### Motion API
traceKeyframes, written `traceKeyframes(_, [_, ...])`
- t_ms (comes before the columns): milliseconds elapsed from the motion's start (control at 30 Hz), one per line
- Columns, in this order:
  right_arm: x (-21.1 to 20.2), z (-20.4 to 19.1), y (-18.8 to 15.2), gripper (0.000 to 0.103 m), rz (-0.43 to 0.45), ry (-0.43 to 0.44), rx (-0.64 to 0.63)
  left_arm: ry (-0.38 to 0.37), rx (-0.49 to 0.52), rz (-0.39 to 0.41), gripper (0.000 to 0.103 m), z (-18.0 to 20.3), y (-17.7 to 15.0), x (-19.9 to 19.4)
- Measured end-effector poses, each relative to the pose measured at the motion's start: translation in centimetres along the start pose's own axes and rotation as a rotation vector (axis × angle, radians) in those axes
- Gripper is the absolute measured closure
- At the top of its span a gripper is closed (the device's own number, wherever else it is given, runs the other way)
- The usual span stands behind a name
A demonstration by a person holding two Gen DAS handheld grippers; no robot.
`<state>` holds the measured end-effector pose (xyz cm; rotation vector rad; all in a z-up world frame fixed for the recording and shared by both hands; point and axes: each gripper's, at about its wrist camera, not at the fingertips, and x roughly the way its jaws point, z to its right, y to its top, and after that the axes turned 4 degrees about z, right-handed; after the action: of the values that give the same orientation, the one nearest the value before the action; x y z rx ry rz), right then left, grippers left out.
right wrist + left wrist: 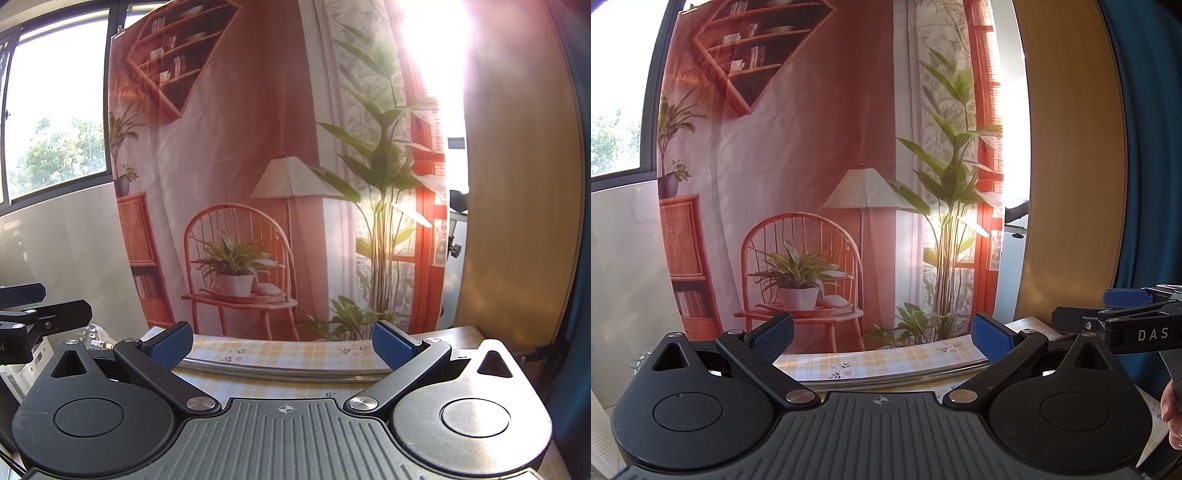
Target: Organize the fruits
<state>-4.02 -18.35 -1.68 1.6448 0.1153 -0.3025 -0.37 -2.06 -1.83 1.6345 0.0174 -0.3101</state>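
Observation:
No fruit shows in either view. My left gripper [882, 338] is open, its blue pads wide apart with nothing between them, held above the near part of a table with a yellow checked floral cloth [886, 360]. My right gripper [282, 345] is also open and empty over the same cloth [280, 352]. A curved metal rim [886, 380] crosses low between the left fingers, and the same metal rim [280, 371] runs between the right fingers. In the left wrist view the right gripper [1115, 321] juts in at the right edge. The left gripper's body [33, 317] shows at the left edge of the right wrist view.
A printed backdrop [820, 166] of a room with a chair, a lamp and plants hangs behind the table. A window [55, 118] is at the left, a wooden panel [1071, 166] and a blue curtain [1152, 147] at the right. A hand [1172, 417] shows at the right edge.

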Motion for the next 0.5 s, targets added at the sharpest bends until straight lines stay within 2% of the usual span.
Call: traceKeyframes(500, [-0.07, -0.02, 0.01, 0.000, -0.001, -0.001, 0.001, 0.010, -0.005, 0.001, 0.000, -0.01, 0.06, -0.01])
